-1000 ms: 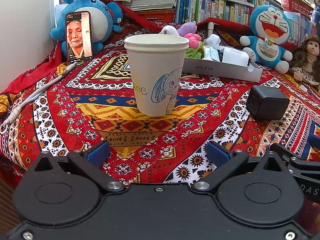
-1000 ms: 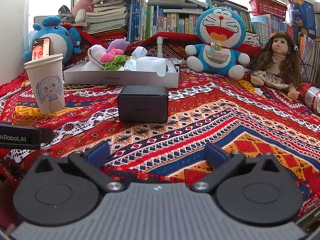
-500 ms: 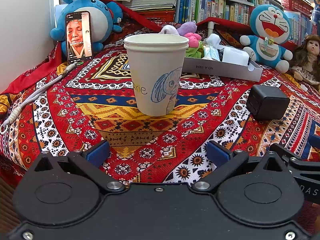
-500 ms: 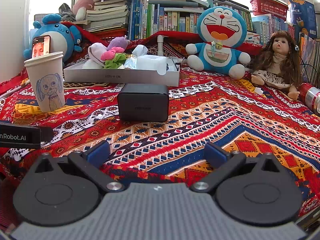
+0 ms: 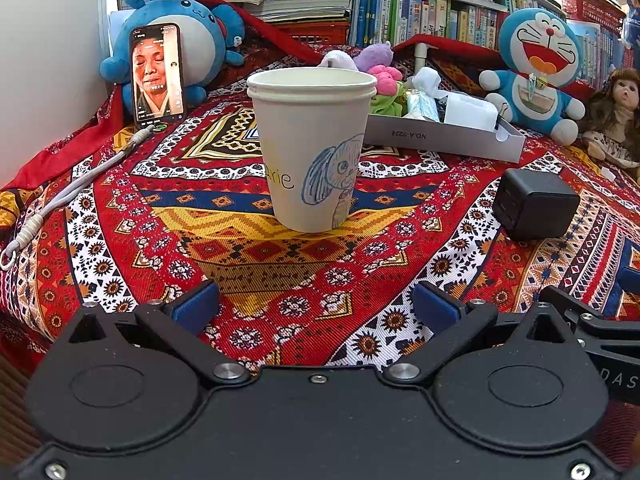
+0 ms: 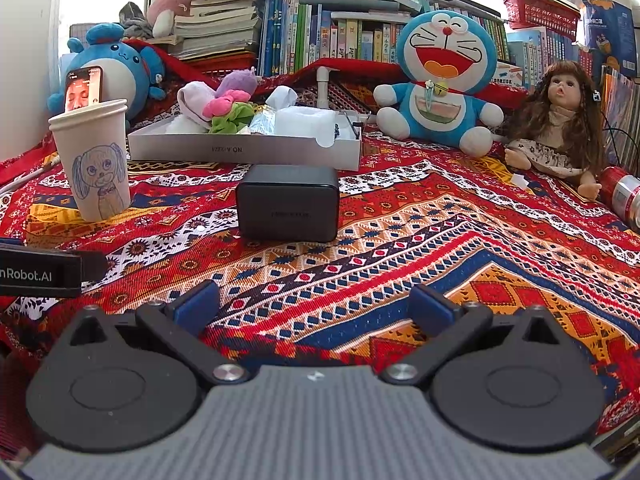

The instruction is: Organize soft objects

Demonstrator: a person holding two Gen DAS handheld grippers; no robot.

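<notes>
A: Take the paper cup as the landmark. What lies to its left?

B: A phone propped upright against a blue plush, probably so its screen faces forward. The cup itself stands on the patterned cloth over the desk, and the left hand-held gripper sits low in front of it, jaws spread wide and holding nothing.

A: And to the cup's right?

B: Behind and right, a shallow grey tray holds the soft objects: small plush pieces in white, pink, purple and green, heaped at its left end, likely gathered there for sorting. Right of the cup and nearer, a black box. The right hand-held gripper faces that box, also wide open and empty. Farther right sit a blue cat plush and a doll.
</notes>
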